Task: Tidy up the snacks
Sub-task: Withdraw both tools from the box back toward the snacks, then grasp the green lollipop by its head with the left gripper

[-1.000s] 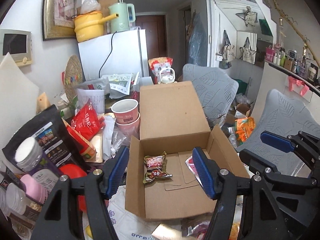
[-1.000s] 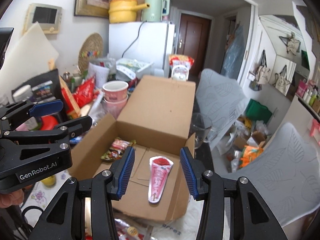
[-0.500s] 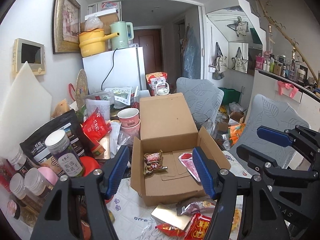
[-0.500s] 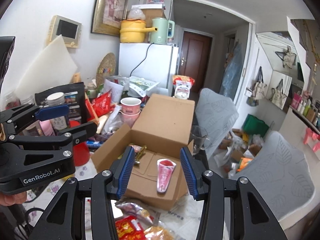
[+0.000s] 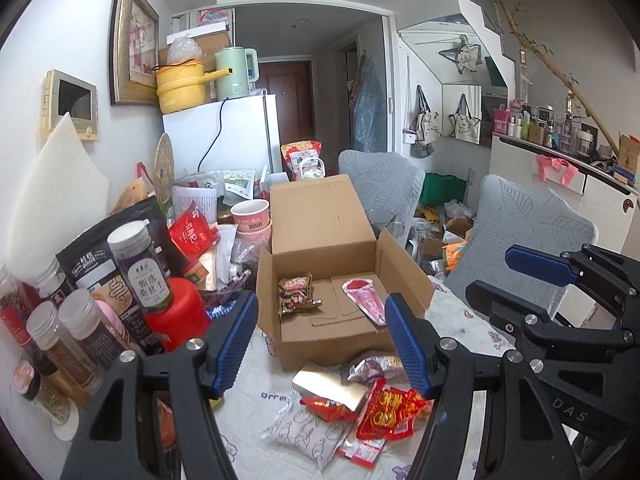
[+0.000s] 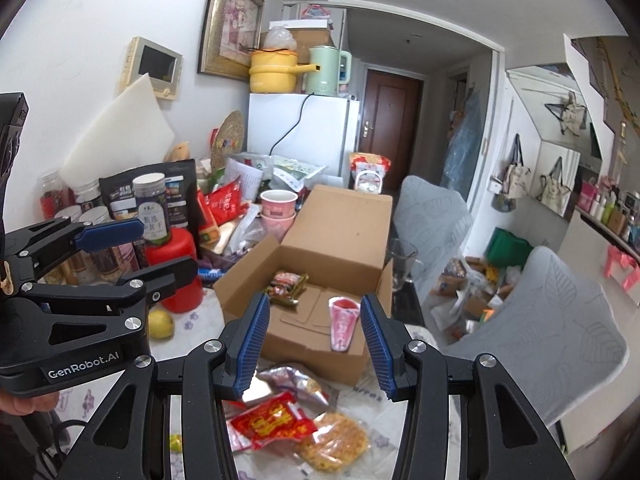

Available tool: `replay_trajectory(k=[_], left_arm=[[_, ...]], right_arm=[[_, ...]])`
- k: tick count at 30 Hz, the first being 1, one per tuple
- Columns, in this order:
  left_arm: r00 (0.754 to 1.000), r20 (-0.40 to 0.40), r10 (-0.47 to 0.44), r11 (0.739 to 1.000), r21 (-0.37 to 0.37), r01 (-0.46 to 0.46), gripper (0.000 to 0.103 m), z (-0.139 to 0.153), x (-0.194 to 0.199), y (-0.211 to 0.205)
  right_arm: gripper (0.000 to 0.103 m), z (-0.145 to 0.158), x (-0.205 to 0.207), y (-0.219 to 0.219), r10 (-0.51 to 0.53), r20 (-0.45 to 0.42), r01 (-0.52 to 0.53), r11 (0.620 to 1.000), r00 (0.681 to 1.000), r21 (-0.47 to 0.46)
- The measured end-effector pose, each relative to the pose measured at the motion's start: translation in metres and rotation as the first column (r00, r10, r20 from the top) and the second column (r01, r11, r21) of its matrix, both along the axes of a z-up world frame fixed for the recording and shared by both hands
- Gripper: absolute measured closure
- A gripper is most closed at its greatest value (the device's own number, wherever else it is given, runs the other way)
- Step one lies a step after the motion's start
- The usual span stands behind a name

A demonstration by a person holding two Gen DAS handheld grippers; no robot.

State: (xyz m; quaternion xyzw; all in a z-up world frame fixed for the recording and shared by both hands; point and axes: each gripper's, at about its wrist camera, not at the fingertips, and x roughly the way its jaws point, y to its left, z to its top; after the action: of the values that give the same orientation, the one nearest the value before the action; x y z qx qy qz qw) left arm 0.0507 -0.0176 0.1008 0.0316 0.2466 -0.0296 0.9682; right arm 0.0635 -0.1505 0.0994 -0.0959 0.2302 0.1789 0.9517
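Both tools, the left tool (image 5: 320, 344) and right tool (image 6: 312, 344), are pulling back from the cardboard box (image 5: 340, 280), released and empty; two snacks are lying inside it ahead, more loose packets (image 6: 276, 420) waiting just beneath the tools.

A lived-in home interior is shown. Far left, a white fridge (image 5: 224, 136) is topped by a yellow pot (image 5: 182, 86) and a green kettle (image 5: 234, 72); a framed picture (image 5: 134, 42) is hung on the wall beside it. A brown entrance door (image 6: 390, 114) is seen at the far end of a hallway. Tote bags (image 5: 464, 122) are hung at right, above a counter (image 5: 560, 156) crowded with bottles. Two chairs (image 5: 524, 232) in leaf-patterned covers are placed beside a cluttered table (image 5: 256, 392).
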Motion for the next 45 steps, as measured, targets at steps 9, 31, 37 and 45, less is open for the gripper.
replay_trajectory(k=[9,31,37,45], left_arm=[[0.998,-0.045,-0.048,0.999,-0.018,0.047,0.038,-0.027,-0.030,0.002],[0.983,-0.174,-0.064,0.997,-0.062,0.054,0.038,-0.104,-0.066,0.030],[0.968,-0.237,-0.080,0.996,-0.061,0.068,0.038,-0.133,-0.063,0.031],[0.947,-0.309,-0.091,0.993,-0.096,0.064,0.038,-0.168,-0.056,0.035]], right_arm=[[0.056,-0.035,-0.034,0.001,-0.007,-0.035,0.007,1.000,0.999,0.006],[0.051,-0.130,-0.072,0.010,0.003,-0.208,0.005,0.999,0.978,0.038],[0.051,-0.157,-0.071,0.016,0.021,-0.274,-0.005,0.998,0.962,0.058],[0.051,-0.186,-0.068,0.013,0.023,-0.343,0.005,0.997,0.939,0.081]])
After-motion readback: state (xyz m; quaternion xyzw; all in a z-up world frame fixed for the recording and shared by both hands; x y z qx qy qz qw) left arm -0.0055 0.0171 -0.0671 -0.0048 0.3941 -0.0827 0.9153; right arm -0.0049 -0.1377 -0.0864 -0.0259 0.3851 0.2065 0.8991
